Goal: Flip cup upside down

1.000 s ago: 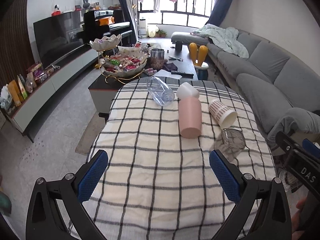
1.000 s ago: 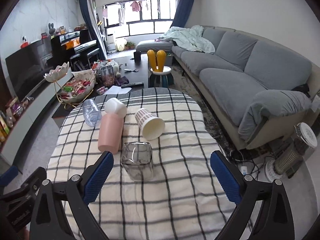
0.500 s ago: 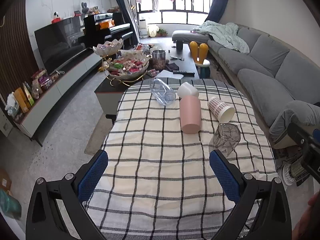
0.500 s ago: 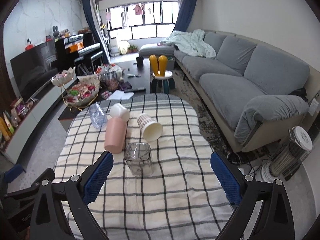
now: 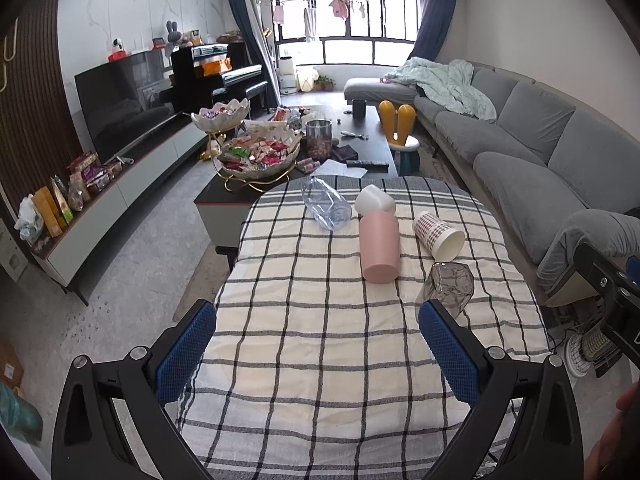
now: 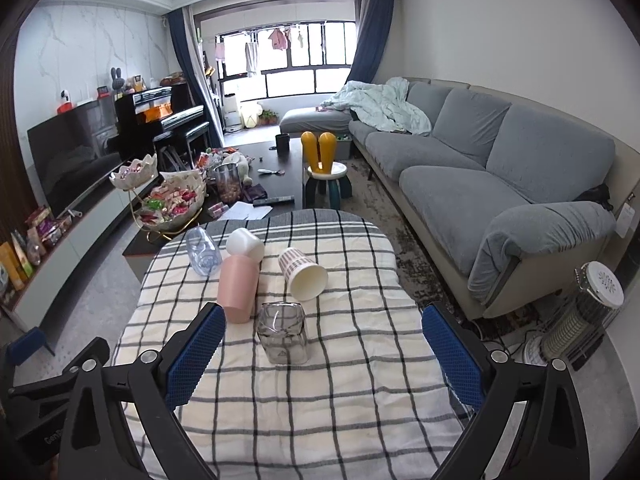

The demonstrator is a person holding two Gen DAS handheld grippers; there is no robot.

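Five cups on checked tablecloth, all on their sides. Smoky grey glass cup (image 6: 283,333) nearest. Pink cup (image 6: 239,289) left of it, base toward camera. Paper cup with checked pattern (image 6: 303,273) to the right, white mouth facing near. White cup (image 6: 245,243) just beyond the pink one. Clear bluish cup (image 6: 203,251) far left.

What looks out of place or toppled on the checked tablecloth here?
All five cups lie on their sides: the smoky glass cup nearest, the pink cup, checked paper cup, white cup and clear bluish cup. Nothing looks spilled or broken. Both claws are open and empty.
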